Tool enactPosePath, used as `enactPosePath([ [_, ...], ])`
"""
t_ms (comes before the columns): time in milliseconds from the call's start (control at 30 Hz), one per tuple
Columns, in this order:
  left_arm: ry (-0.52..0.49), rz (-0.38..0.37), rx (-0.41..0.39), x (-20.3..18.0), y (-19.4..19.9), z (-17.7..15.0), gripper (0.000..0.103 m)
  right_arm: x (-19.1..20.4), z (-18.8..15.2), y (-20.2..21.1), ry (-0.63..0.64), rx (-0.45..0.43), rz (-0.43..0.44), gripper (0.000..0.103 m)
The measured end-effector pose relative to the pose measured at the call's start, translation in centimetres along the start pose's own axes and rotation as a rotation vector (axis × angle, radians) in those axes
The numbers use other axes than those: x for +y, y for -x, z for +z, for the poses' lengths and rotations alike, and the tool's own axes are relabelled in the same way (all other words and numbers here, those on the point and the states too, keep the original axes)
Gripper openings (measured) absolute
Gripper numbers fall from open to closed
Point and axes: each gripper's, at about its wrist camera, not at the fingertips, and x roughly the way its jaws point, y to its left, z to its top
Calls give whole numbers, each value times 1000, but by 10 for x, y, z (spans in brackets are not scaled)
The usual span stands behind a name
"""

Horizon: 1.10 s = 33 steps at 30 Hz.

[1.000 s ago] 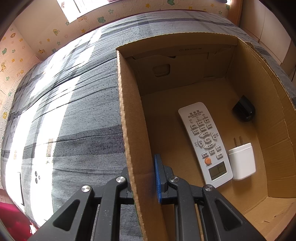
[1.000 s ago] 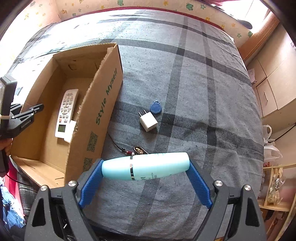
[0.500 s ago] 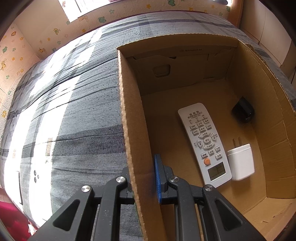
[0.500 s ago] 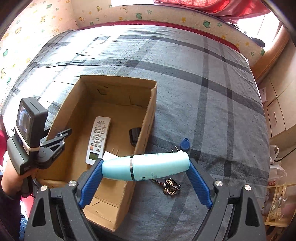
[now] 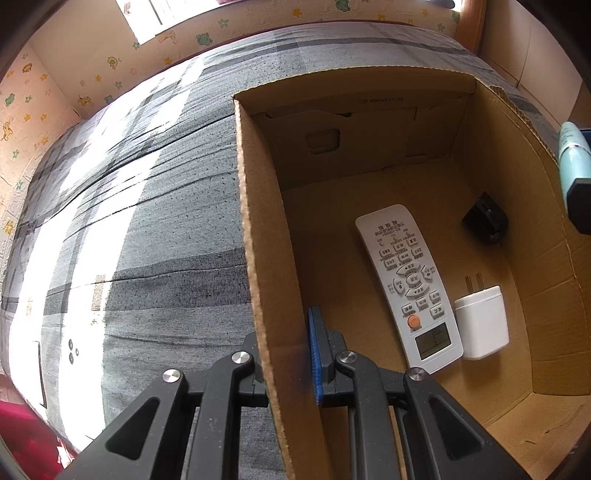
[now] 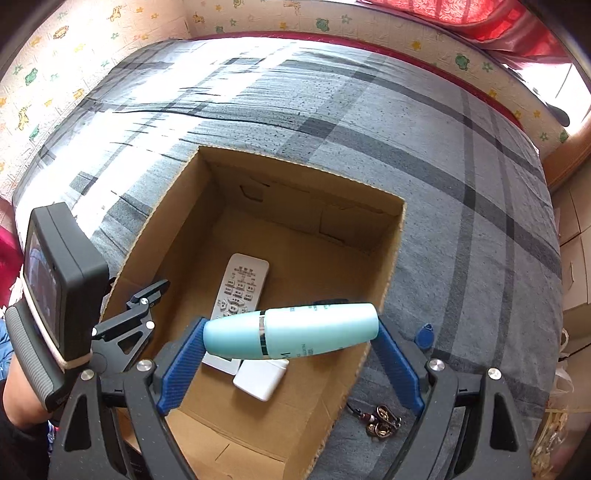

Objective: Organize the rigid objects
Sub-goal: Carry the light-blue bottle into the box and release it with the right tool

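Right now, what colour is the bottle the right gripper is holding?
Pale turquoise bottle with a thin silver band, seen best in the right wrist view.

I can make out little. The white remote [image 5: 408,284] lying in the cardboard box [image 5: 258,221] has rows of printed key labels, too small to read. Faint print marks the box's far wall and the teal bottle [image 6: 291,336], all unreadable.

place: bedroom | evidence: plaid-covered bed [image 6: 461,155]; cartoon-animal wall padding [image 5: 110,62]; red curtain [image 6: 480,14]
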Motion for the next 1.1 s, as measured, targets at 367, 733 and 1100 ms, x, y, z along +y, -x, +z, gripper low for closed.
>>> enactPosePath([
  [367,4,-4,-5,1,0,-1,15,13,22,-46,69,45,-7,91],
  [733,7,-10,-5,4,0,-3,16,25,30,-95,121,117,-18,91],
  [1100,15,-19,-5,8,1,-2,16,21,29,-106,105,127,-4,91],
])
